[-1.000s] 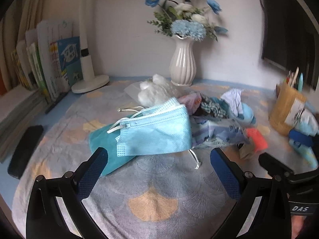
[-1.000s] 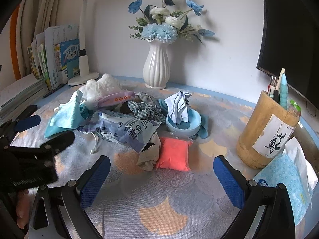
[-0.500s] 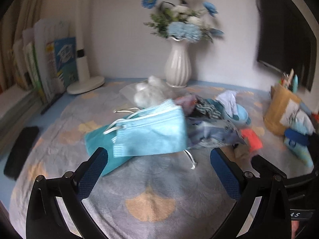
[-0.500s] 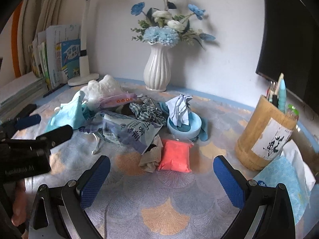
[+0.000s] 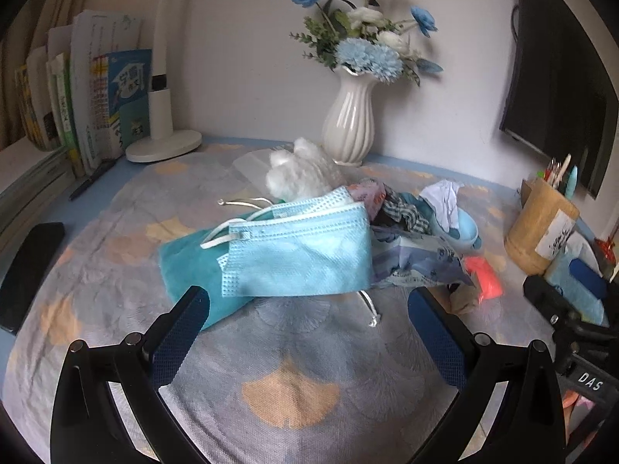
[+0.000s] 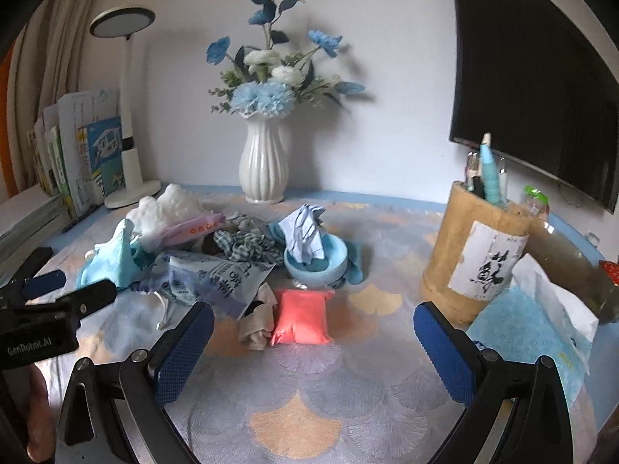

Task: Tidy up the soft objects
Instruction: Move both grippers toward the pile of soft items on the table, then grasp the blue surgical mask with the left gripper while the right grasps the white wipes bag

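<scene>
Hovering over near edge of tablecloth (image 5: 286, 352), left gripper (image 5: 307, 324) and right gripper (image 6: 313, 342) both empty, jaws wide apart. Step: approach, nothing picked yet. Just beyond left gripper: face mask (image 5: 298, 251) on teal cloth (image 5: 189, 266). Beyond right: pink pouch (image 6: 301, 317), then pile centre-table, bowl (image 6: 315, 266), vase (image 6: 264, 166) far. Next move likely: lower, close on nearest soft piece.

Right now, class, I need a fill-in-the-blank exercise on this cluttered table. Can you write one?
1. The face mask lies on a ___ cloth.
2. The flowers stand in a white ___.
3. The striped cloth sits in a pale blue ___.
4. Both the left gripper and the right gripper are ___.

Answers: teal; vase; bowl; open
</scene>
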A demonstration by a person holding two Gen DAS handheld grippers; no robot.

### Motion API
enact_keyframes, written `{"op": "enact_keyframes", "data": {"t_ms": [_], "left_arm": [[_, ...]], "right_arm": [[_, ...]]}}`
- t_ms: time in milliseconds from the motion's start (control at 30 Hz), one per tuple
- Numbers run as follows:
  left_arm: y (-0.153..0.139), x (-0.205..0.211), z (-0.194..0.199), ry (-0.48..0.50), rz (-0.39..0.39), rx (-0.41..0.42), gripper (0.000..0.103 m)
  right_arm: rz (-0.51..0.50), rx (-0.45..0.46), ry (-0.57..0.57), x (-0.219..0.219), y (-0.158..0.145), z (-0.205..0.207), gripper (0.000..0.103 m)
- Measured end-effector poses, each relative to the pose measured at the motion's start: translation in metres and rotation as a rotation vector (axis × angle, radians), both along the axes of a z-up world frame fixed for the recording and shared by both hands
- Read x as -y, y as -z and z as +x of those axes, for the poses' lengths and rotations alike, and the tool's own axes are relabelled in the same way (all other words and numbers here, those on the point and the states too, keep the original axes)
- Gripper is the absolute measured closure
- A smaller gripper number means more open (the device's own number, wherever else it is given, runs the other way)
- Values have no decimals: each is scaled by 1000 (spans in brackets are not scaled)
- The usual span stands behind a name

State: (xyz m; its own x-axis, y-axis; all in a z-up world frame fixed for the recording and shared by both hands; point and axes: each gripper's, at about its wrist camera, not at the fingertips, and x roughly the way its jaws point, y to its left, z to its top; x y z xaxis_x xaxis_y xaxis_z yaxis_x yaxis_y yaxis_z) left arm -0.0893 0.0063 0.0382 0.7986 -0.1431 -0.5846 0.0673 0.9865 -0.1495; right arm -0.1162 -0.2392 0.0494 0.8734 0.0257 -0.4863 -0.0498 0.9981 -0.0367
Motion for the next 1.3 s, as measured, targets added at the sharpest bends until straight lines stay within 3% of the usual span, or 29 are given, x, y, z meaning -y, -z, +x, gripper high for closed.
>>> {"op": "enact_keyframes", "data": {"t_ms": [267,467,533,600,733,900,967,1000,1100,1233,1300], "left_arm": [[1,5,-1,14,32,-5,1],[1,-2,1,-5,9,-26,1],[1,-3,4,-22,9,-41,1],[-1,-3,9,-23,12,-63,1],[-11,1,16,-13,-1,-96,1],[-17,15,43,-40,-9,-184,3],[-14,18,54,-62,-14,-211,10],[-13,18,58,-76,-8,-223,19],[-10,20,67,-125,28,-235,26],[-4,21,66,-124,56,-234,68],[-5,22,64,-113,73,-219,77]], "right_arm": [[-25,26,-19,-4,-3,-3,0],[181,-146,-139,33,1,13,0],[153,-178,-125,37,-1,19,0],[133,-193,-134,38,-7,23,7],[124,-204,-201,26,-21,33,10],[66,-264,-330,0,-15,56,12],[42,-284,-397,-9,-14,63,12],[32,-283,-422,-12,-15,65,12],[-5,-290,-489,-23,-16,71,12],[-96,-288,-544,-41,-13,79,12],[-149,-313,-577,-53,-4,85,12]]}}
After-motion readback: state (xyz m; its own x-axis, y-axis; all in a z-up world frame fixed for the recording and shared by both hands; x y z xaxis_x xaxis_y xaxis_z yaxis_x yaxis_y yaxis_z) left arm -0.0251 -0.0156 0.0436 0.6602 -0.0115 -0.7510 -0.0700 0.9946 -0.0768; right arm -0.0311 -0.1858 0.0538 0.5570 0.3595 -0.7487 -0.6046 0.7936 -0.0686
